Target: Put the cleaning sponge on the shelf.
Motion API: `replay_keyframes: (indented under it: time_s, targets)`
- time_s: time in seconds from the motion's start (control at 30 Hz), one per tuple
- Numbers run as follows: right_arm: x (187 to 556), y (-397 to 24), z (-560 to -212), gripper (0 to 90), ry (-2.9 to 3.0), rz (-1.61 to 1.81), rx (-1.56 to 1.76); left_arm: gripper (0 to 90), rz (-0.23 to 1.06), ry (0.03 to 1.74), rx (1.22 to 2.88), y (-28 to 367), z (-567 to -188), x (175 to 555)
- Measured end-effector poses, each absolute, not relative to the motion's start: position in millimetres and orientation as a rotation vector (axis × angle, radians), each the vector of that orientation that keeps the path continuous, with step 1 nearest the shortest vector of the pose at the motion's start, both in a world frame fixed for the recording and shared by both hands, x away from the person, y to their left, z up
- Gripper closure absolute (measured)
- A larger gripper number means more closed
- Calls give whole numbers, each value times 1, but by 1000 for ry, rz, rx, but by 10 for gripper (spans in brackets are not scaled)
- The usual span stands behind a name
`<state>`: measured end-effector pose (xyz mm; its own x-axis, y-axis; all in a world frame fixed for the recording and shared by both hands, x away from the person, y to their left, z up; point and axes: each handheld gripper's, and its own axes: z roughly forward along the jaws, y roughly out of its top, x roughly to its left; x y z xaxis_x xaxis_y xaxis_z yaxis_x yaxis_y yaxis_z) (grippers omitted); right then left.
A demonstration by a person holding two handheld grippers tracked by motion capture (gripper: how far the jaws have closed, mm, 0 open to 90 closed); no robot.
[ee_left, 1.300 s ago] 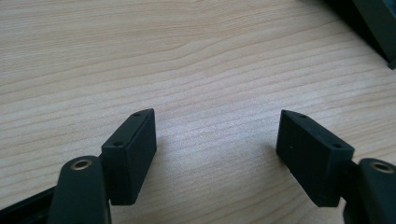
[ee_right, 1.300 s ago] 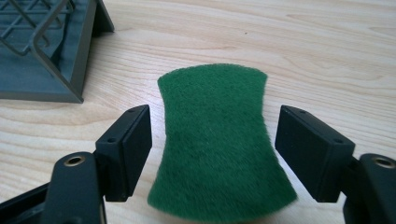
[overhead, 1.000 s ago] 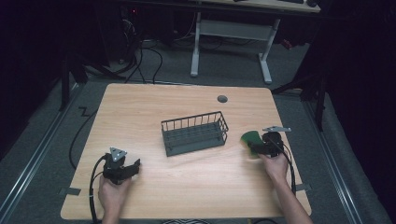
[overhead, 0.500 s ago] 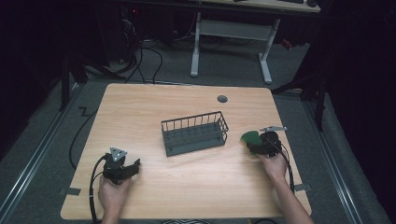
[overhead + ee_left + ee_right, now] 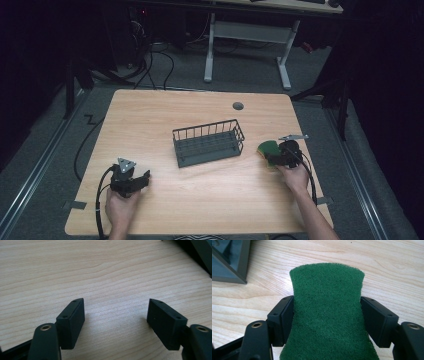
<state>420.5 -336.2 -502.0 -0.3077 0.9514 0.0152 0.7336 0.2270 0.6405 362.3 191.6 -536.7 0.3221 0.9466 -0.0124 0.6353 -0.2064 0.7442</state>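
Observation:
A green scouring sponge (image 5: 327, 315) with a yellow underside lies on the wooden table at the right (image 5: 266, 148). My right gripper (image 5: 327, 302) has it between its jaws. The jaws have just been closing; both pads press the sponge's sides, which bow inward at the grip. In the high view the right gripper (image 5: 274, 155) sits just right of a dark wire basket (image 5: 205, 131). My left gripper (image 5: 142, 179) rests near the table's front left. Its jaws (image 5: 116, 307) stand wide open over bare wood.
The wire basket stands in the middle of the table, its corner at the right gripper view's top left (image 5: 229, 262) and the left gripper view's top right (image 5: 200, 250). A round cable hole (image 5: 238, 106) lies near the far edge. Cables trail from both grippers.

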Motion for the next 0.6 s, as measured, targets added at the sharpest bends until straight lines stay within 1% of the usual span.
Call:
replay_keyframes:
  time_s: [0.6]
  targets:
    - [409,-343,-475,308,2140,867,1512,307,607,1393,1934,192,-537,362]
